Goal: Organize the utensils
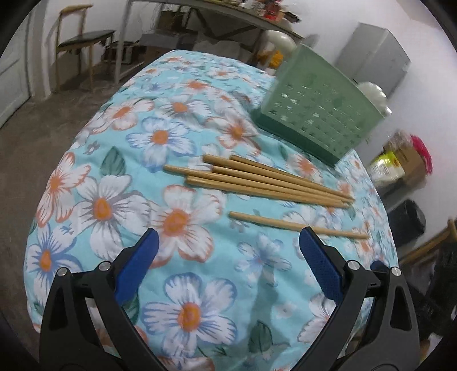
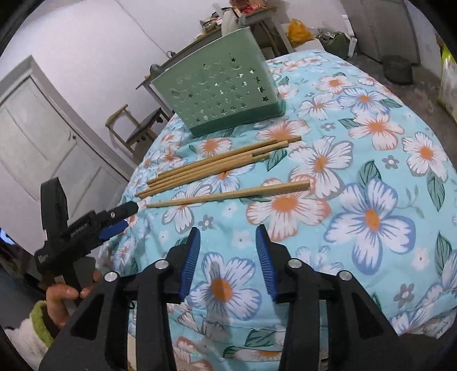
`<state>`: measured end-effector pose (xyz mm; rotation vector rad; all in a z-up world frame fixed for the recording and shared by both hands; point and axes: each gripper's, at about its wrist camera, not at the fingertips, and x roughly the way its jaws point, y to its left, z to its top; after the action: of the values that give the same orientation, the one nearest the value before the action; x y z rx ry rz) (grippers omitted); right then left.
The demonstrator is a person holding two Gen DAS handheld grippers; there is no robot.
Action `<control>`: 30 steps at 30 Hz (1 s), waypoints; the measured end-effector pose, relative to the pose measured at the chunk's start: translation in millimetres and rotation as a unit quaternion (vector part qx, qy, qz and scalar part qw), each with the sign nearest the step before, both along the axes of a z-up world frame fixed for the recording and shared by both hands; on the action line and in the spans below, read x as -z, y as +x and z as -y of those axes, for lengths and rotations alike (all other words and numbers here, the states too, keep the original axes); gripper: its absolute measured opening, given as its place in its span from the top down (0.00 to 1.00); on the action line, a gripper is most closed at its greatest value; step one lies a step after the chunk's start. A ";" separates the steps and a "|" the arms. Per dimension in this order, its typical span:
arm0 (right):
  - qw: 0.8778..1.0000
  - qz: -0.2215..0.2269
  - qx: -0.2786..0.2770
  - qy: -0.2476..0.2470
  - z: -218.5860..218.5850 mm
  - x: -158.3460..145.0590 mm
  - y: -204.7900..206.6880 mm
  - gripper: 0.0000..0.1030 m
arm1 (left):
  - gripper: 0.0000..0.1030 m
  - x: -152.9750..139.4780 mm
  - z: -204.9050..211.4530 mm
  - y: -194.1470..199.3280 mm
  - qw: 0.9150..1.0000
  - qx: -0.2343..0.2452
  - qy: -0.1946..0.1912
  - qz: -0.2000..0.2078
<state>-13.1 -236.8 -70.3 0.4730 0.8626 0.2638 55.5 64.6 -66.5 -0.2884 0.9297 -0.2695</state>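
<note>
Several wooden chopsticks (image 1: pixel 265 182) lie bundled on the floral tablecloth (image 1: pixel 182 131), with one single chopstick (image 1: pixel 288 224) apart and nearer to me. Behind them stands a green perforated utensil holder (image 1: pixel 314 111). My left gripper (image 1: pixel 228 239) hovers open just short of the single chopstick, nothing between its blue pads. In the right wrist view the bundle (image 2: pixel 217 162), the single chopstick (image 2: pixel 228 195) and the holder (image 2: pixel 217 97) lie ahead; my right gripper (image 2: pixel 227 237) is open and empty above the cloth. The left gripper (image 2: pixel 122 217) shows at the table's left edge, held by a hand.
A wooden chair (image 1: pixel 80 42) and a long cluttered table (image 1: pixel 217 20) stand beyond the round table. Boxes and bags (image 1: pixel 400 165) sit on the floor to the right. A white door (image 2: pixel 42 137) is at the left.
</note>
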 end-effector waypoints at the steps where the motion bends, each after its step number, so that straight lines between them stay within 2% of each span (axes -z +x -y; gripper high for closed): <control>1: 1.000 -0.001 0.002 0.006 2.2 0.1 0.6 0.56 | 0.08 -2.4 2.8 -3.8 1.000 0.007 0.003 0.005; 7: 0.999 -0.022 0.005 0.036 9.5 3.0 8.5 0.54 | 0.08 -21.8 25.3 -28.8 0.995 0.074 0.023 0.071; 12: 0.999 -0.027 0.020 0.037 23.5 -2.6 16.1 0.54 | 0.08 -41.4 53.2 -42.0 0.977 0.143 0.070 0.145; 14: 0.999 -0.025 0.031 0.035 31.5 -6.2 19.7 0.54 | 0.08 -48.3 68.2 -46.2 0.962 0.186 0.092 0.175; 15: 0.999 -0.024 0.036 0.032 35.0 -8.1 20.8 0.54 | 0.08 -50.5 79.4 -46.8 0.952 0.217 0.106 0.188; 18: 0.998 -0.020 0.051 0.028 48.0 -13.9 24.6 0.54 | 0.08 -51.6 106.3 -47.0 0.928 0.279 0.135 0.207; 19: 0.998 -0.018 0.056 0.026 51.9 -15.9 25.2 0.54 | 0.08 -51.0 116.9 -46.1 0.917 0.304 0.146 0.213; 21: 0.998 -0.016 0.063 0.021 58.3 -18.8 25.7 0.54 | 0.15 -48.5 136.7 -43.7 0.896 0.348 0.162 0.222; 23: 0.997 -0.012 0.074 0.015 67.6 -22.2 24.2 0.54 | 0.26 -44.5 152.4 -40.5 0.882 0.381 0.171 0.220; 27: 0.995 -0.014 0.093 0.013 84.8 -23.7 23.2 0.54 | 0.43 -34.9 179.0 -29.6 0.860 0.433 0.175 0.205; 30: 0.994 -0.016 0.104 0.013 94.9 -22.0 24.3 0.54 | 0.48 -25.7 197.9 -22.7 0.841 0.470 0.186 0.193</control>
<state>11.2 -331.7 -48.3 0.5878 0.8350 0.0754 32.8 -133.3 -40.9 0.6052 0.6349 -0.9992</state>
